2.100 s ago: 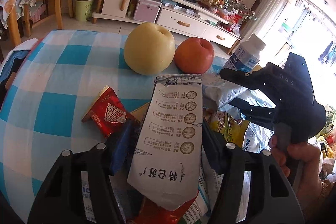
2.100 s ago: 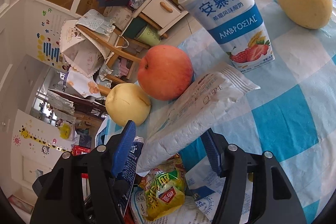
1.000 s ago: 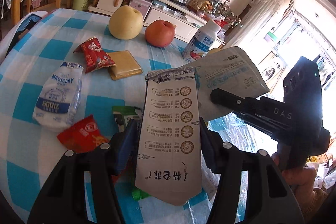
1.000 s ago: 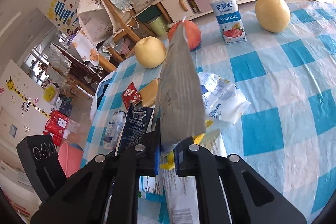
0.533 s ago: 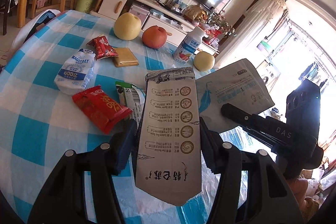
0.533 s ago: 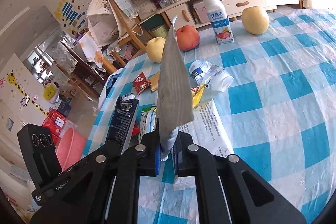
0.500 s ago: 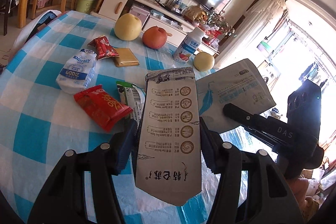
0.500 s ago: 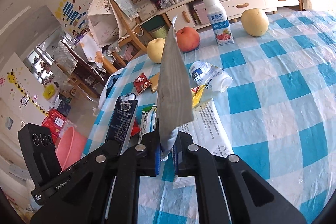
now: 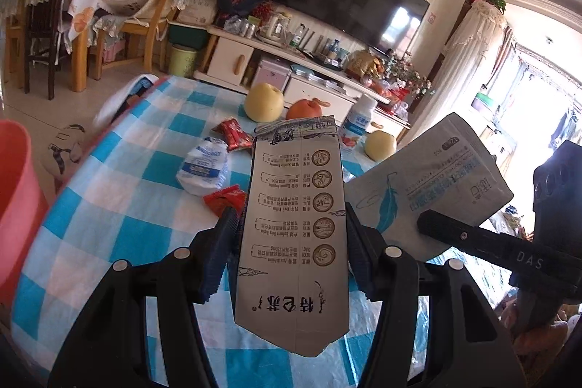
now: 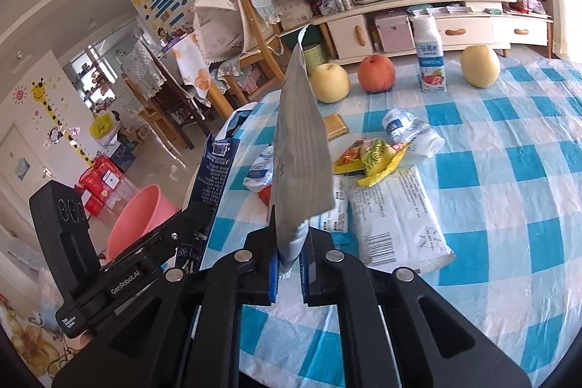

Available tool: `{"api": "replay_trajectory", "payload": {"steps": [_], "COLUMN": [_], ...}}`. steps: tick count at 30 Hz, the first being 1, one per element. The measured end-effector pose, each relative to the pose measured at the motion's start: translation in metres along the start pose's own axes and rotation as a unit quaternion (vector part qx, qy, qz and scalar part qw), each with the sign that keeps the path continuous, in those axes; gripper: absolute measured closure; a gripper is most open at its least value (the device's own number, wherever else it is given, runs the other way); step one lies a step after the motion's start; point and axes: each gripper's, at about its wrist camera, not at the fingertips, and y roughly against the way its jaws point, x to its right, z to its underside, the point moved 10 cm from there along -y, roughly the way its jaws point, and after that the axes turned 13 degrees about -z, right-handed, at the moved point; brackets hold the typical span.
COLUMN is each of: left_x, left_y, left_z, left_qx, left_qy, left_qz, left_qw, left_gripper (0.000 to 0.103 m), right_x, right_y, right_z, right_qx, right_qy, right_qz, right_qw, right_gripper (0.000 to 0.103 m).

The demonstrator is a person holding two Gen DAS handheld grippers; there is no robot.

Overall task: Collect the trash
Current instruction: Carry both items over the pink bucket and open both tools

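My left gripper is shut on a flattened white milk carton, held high above the checked table. The carton's dark blue side shows in the right wrist view. My right gripper is shut on a flat grey pouch, also seen in the left wrist view. A pink bin stands on the floor left of the table; its rim shows in the left wrist view. Several wrappers and a white packet lie on the table.
Two pears, an apple and a yogurt bottle stand at the table's far edge. Wooden chairs and a TV cabinet lie beyond. A red basket sits on the floor near the bin.
Both grippers have risen and pulled back from the table with their items and swung left. The pink bin has come into view at the left.
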Motion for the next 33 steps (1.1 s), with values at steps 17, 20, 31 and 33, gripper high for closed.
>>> {"api": "replay_trajectory", "payload": {"steps": [17,20,31,33], "left_x": [-0.205,-0.236,-0.318,-0.329], "left_y": [0.075,0.079,0.075,0.073], "left_z": [-0.050,-0.047,-0.032,-0.025], "left_qx": [0.132,0.127,0.082,0.071], "left_qy": [0.223,0.260,0.369,0.382], "left_qz": [-0.245,-0.264,-0.308,-0.313], "left_qw": [0.9342,0.9201,0.8734,0.8664], "left_gripper": [0.044,0.044,0.044,0.031], "right_x": [-0.191,-0.224,-0.278,-0.271], "right_y": [-0.127,-0.163,-0.283,-0.293], "right_z": [-0.012,-0.009,0.026,0.032], "right_qx": [-0.080,-0.098,-0.177,-0.188], "right_qy": [0.143,0.162,0.181,0.166], "right_qz": [-0.107,-0.125,-0.144,-0.142], "right_qw": [0.981,0.974,0.957,0.958], "right_gripper": [0.094,0.094,0.090,0.084]}}
